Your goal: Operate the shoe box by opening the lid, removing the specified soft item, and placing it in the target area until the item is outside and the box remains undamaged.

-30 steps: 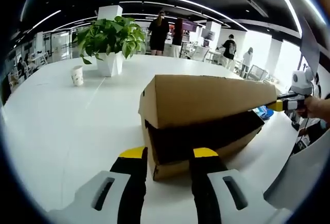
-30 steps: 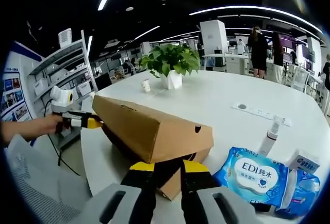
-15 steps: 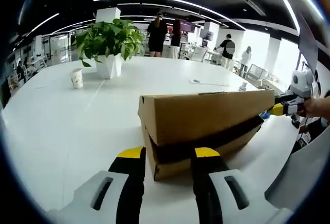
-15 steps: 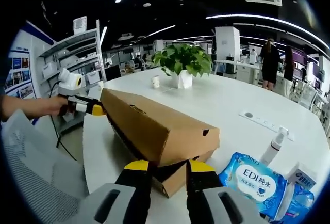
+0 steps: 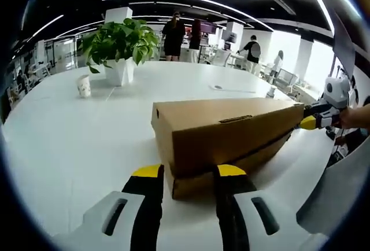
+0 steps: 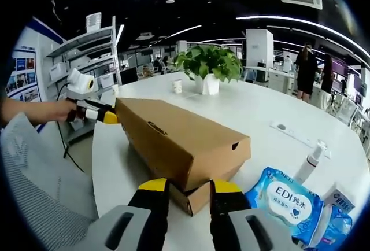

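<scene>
A brown cardboard shoe box (image 5: 225, 135) lies on the white table (image 5: 69, 129), its lid down over the base with a thin dark slit along the front. My left gripper (image 5: 189, 172) has its jaws apart astride the box's near lower corner. The right gripper (image 5: 317, 121) touches the lid's far right end with a yellow tip. From the other end, the box (image 6: 179, 144) runs away from my right gripper (image 6: 189, 186), whose jaws stand apart at its near corner. The left gripper (image 6: 95, 114) meets the far end. The box's contents are hidden.
A potted plant (image 5: 118, 45) and a paper cup (image 5: 84, 85) stand far back. A blue wet-wipes pack (image 6: 289, 199), a spray bottle (image 6: 311, 164) and a small pack (image 6: 341, 207) lie right of the box. Shelving (image 6: 87, 54) stands beyond the table edge. People stand in the background.
The lid, raised a second ago with the dark inside showing, has come down onto the base. Both grippers stay at the box's ends.
</scene>
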`<act>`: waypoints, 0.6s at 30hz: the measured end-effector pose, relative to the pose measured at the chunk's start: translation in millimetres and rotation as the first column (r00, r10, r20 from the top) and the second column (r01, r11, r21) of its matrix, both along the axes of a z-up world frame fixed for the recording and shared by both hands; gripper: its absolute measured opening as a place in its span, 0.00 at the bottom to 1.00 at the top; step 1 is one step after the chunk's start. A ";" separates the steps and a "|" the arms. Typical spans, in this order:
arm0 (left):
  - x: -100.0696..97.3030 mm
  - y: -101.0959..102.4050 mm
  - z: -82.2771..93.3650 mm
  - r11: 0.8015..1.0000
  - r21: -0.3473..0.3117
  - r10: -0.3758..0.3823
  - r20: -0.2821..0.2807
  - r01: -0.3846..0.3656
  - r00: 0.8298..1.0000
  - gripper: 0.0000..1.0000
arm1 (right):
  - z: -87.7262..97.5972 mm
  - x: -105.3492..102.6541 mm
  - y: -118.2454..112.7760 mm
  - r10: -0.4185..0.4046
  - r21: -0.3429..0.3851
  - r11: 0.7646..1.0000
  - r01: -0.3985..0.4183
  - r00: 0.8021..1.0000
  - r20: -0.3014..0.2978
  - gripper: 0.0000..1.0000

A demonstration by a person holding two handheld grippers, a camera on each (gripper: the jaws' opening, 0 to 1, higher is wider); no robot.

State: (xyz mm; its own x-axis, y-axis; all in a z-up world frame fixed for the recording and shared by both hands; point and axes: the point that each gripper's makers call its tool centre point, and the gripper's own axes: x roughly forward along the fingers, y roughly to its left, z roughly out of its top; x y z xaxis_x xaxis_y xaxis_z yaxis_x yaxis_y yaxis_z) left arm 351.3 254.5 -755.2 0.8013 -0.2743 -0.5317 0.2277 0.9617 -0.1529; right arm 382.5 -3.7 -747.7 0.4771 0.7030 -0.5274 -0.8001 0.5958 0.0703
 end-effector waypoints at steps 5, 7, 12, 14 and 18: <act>-2.6 -0.5 -5.6 0.999 0.037 -0.017 -0.016 0.017 1.000 0.35 | -5.1 -2.5 1.7 0.016 -0.029 0.999 -0.016 1.000 0.010 0.25; -3.5 -0.8 -7.3 0.999 0.046 -0.022 -0.019 0.023 1.000 0.35 | -7.7 -3.2 1.7 0.020 -0.039 0.999 -0.020 1.000 0.010 0.25; -6.2 -0.8 -11.2 0.998 0.055 -0.023 -0.029 0.025 0.999 0.35 | -11.7 -4.8 1.6 0.024 -0.054 0.998 -0.024 1.000 0.012 0.26; -6.6 -0.6 -12.4 0.998 0.055 -0.022 -0.032 0.024 0.999 0.35 | -12.5 -5.2 1.4 0.025 -0.059 0.998 -0.024 1.000 0.013 0.26; -7.6 -1.3 -16.1 0.998 0.055 -0.024 -0.042 0.026 0.999 0.35 | -16.2 -5.7 1.3 0.032 -0.074 0.997 -0.031 0.999 0.014 0.26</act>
